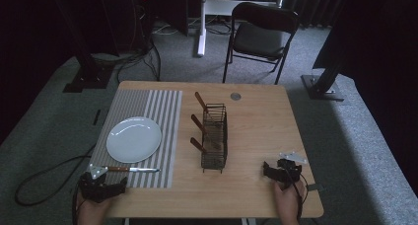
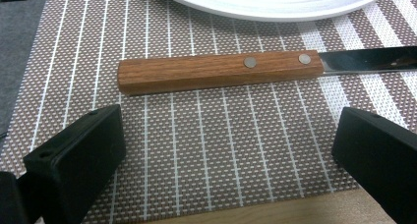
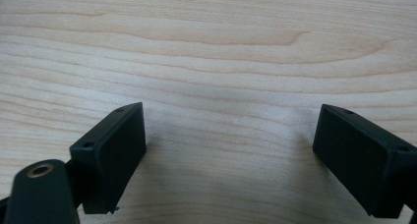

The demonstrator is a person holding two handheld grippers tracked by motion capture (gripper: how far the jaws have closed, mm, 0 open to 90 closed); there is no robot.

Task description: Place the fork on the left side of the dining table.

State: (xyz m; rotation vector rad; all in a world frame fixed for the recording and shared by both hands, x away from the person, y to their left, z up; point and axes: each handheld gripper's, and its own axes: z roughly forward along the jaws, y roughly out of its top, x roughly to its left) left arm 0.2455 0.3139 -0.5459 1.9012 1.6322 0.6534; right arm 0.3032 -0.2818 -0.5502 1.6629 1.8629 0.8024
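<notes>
Apparently staged for a pickup: left gripper fingers wide just short of knife, lower-left; right gripper wide, idle.

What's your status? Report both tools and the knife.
Left tool open, empty, just short of the knife. Right tool open over bare table. Knife flat on placemat, below the plate. Nothing blocking.

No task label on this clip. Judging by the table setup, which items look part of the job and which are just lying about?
Likely in play:
knife on the striped placemat
white plate
wire caddy holding three wooden-handled utensils
left gripper, open, nearest the knife
right gripper, open over bare table

Lying about:
folding chair
floor cables
</notes>
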